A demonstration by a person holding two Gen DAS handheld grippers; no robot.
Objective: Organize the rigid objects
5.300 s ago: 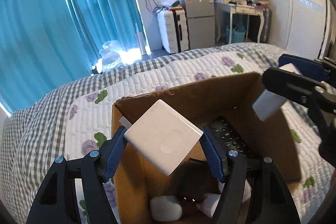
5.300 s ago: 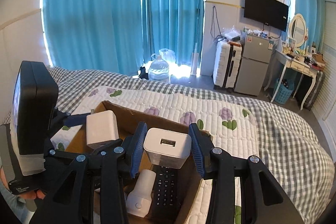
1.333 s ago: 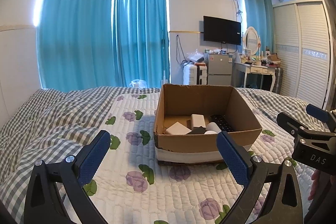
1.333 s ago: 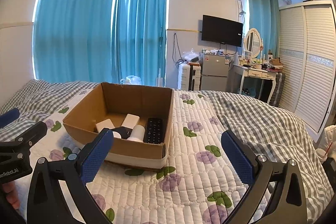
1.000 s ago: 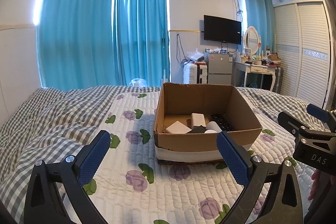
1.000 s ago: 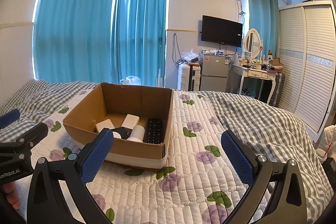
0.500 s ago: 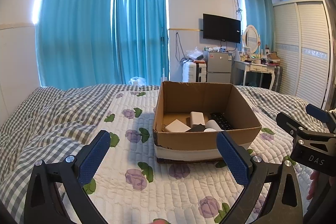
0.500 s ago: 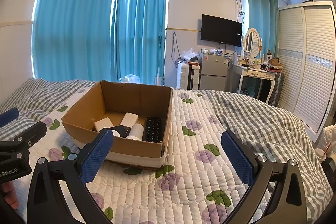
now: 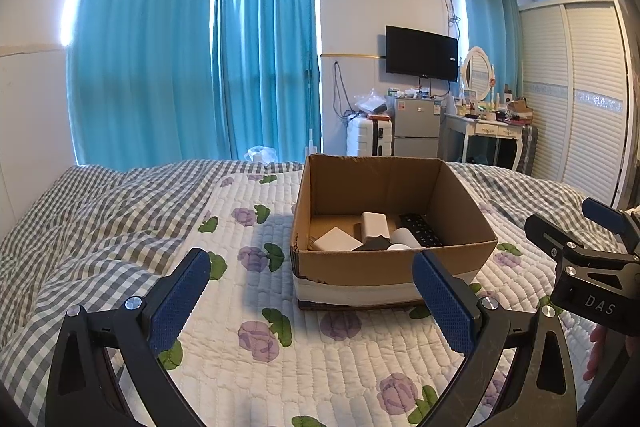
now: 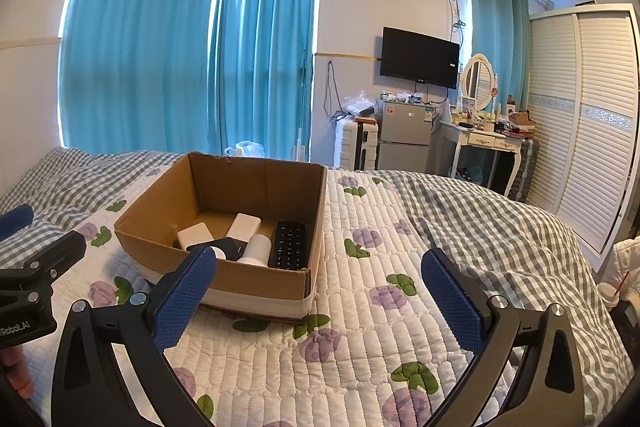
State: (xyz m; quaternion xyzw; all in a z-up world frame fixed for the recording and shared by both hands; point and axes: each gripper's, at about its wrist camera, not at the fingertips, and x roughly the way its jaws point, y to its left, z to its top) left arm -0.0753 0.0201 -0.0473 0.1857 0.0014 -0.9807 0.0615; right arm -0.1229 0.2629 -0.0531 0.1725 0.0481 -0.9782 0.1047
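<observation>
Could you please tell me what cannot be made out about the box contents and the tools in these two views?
- Cardboard box: its near wall hides the floor's front part in both views.
- Dark item: partly behind the right tool's finger in the right view; what it is stays unclear.
- Remote control: button labels too small.
- Left tool, right tool: handles cut off by the bottom edge.

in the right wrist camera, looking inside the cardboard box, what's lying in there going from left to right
Inside the cardboard box: flat white adapter → upright white charger block → black remote control. The black item and white cylinder in front overlap these, so they are left out.
</observation>
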